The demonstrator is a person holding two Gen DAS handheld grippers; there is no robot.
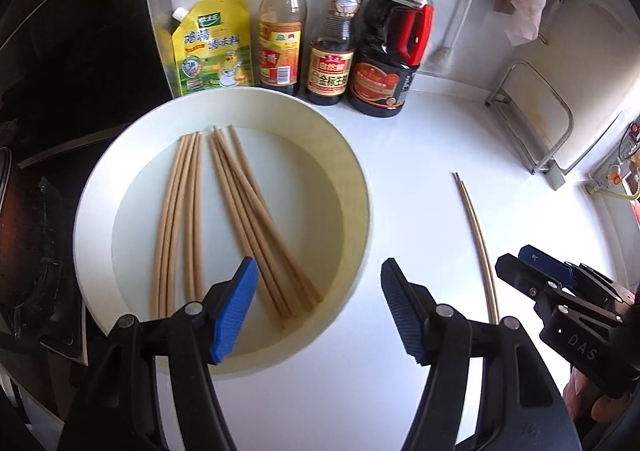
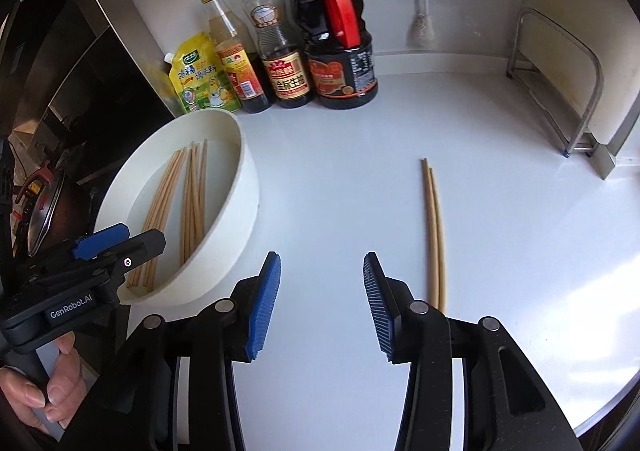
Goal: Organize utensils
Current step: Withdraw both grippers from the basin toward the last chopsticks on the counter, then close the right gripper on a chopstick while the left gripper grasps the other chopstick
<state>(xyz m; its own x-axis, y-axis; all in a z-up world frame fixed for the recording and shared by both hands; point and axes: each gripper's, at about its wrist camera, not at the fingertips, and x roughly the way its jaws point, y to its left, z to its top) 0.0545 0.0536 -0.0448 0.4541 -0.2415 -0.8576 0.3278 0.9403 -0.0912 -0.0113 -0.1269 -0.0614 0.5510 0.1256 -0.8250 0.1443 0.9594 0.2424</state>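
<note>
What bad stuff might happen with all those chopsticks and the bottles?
1. The chopsticks in the bowl lie crossed and bunched, so the left tool may pinch several or an odd number.
2. The pair on the counter lies flat and thin; the right tool might grab only one.
3. The bottles stand right behind the bowl; a nudge might tip them.

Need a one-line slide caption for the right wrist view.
Open right gripper above white counter, chopstick pair to its right, more chopsticks in white bowl.

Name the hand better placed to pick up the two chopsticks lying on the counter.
Right. The pair of tan wooden chopsticks lies just beside the right tool, which is open and empty; the left tool hangs over the round white bowl.
</note>
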